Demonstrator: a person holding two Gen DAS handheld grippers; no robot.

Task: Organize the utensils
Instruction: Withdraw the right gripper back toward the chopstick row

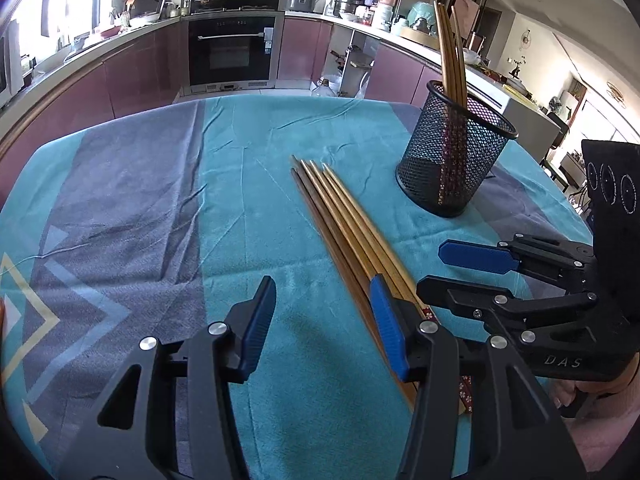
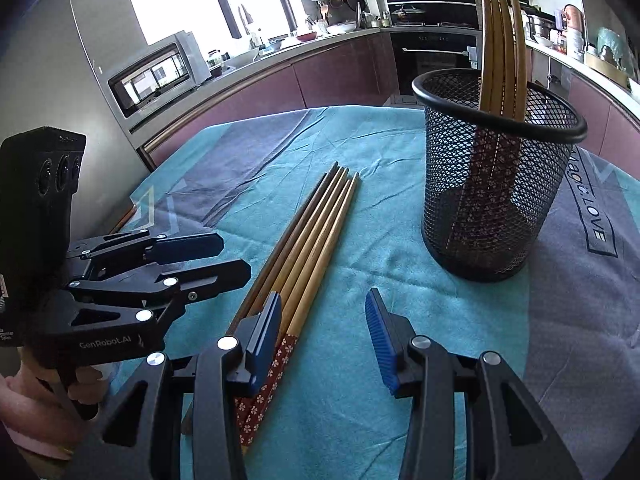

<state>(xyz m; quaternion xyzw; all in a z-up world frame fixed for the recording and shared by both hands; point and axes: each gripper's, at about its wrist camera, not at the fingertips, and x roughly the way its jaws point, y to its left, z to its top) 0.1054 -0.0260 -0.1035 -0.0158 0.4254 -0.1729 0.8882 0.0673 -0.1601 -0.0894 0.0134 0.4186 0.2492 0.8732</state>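
Teal and grey cloth (image 1: 248, 160) over a table, kitchen counters and an oven (image 1: 232, 50) behind. Black mesh cup (image 1: 456, 148) upright on the cloth, far right in the left wrist view; several chopsticks (image 1: 450, 48) standing inside it, leaning against the rim, tips up. Same cup (image 2: 496, 184) far right in the right wrist view, well apart from both grippers.

Loose bundle of chopsticks (image 1: 340, 220) flat on the cloth, side by side, touching one another, pointed ends far, patterned red ends near. In the right wrist view, the bundle (image 2: 308, 248) left of the cup, not touching it.

Left gripper (image 1: 324, 320) low over the cloth, jaws partly apart, nothing between the pads. Right blue pad (image 1: 388, 332) over the near part of the bundle; contact with the sticks impossible to tell. Bare cloth in the gap.

Right gripper (image 2: 324, 332) likewise low, jaws partly apart, nothing clamped. Left pad (image 2: 264, 340) over the patterned ends; touching or just above, impossible to tell. Teal cloth only in the gap.

Each gripper visible from the other camera, just beside the bundle on opposite sides. Part of a hand (image 2: 84, 380) on the left gripper's handle.
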